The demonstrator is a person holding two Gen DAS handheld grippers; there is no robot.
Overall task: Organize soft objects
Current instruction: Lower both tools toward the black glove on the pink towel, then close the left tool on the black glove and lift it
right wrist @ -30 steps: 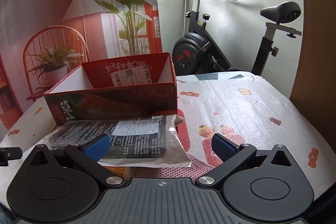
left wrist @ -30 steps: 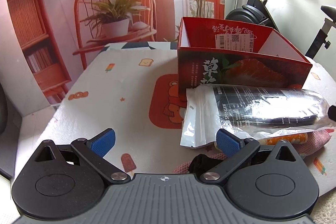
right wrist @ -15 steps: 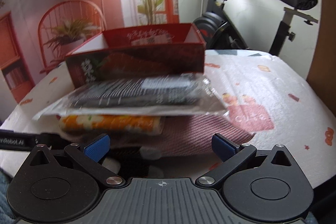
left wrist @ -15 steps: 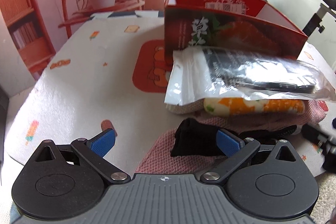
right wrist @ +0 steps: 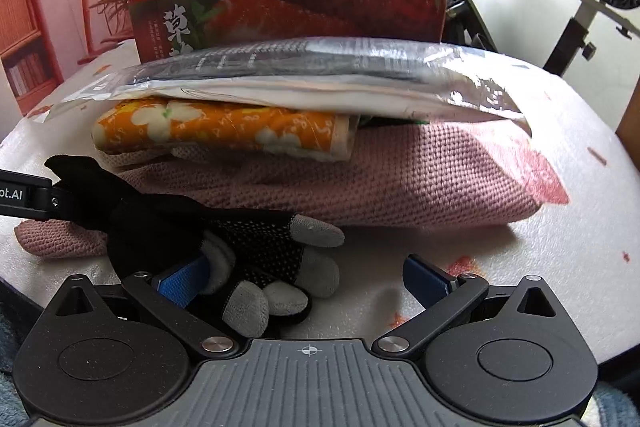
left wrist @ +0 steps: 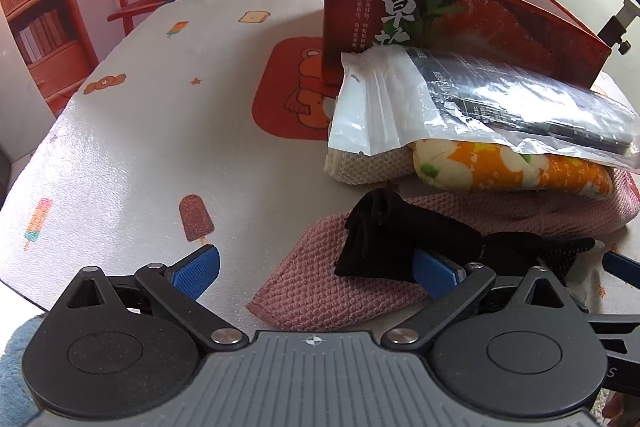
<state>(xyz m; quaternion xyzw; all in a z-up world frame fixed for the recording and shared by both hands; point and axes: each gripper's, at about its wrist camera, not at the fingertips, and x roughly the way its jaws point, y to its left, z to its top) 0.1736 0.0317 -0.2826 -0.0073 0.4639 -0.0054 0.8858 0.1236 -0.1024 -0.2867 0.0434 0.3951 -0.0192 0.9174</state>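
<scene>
Currently both grippers sit low at the bench point(left wrist: 132, 147) edge. Left gripper point(left wrist: 316, 269): jaws wide apart, empty, right pad tucked against the black glove point(right wrist: 168, 227), probably lining up a grasp. Right gripper point(right wrist: 308, 281): jaws wide, empty, glove at its left pad. Pink towel point(right wrist: 400, 179), rolled orange cloth point(right wrist: 220, 127) and plastic pouch point(left wrist: 480, 99) are stacked mid-frame before the red box point(left wrist: 460, 15), likely their destination.
</scene>
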